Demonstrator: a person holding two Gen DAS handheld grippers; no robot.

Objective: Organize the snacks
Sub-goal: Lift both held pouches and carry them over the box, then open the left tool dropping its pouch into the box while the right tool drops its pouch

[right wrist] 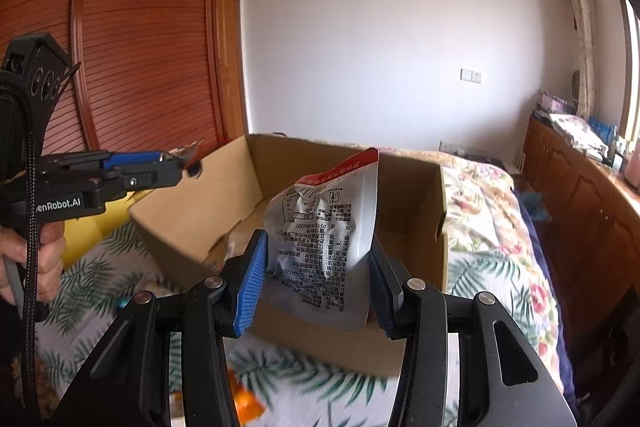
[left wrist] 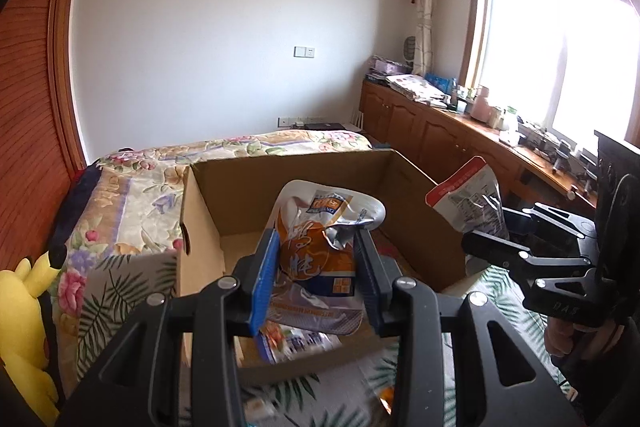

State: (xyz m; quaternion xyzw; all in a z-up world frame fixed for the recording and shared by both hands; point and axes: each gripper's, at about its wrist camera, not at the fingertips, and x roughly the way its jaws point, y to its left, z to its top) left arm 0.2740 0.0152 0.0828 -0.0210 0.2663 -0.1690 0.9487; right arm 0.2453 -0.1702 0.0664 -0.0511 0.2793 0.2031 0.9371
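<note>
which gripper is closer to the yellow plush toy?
Left. The left gripper, shut on the orange snack pouch, is over the cardboard box, on the yellow plush toy side. The right gripper is past the box's far wall.

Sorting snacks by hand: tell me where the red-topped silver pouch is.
The red-topped silver pouch is clamped in the right gripper, held above the cardboard box on the bed.

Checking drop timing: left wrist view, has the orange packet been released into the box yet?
No: the orange packet is clamped between the left gripper jaws, held above the box.
</note>
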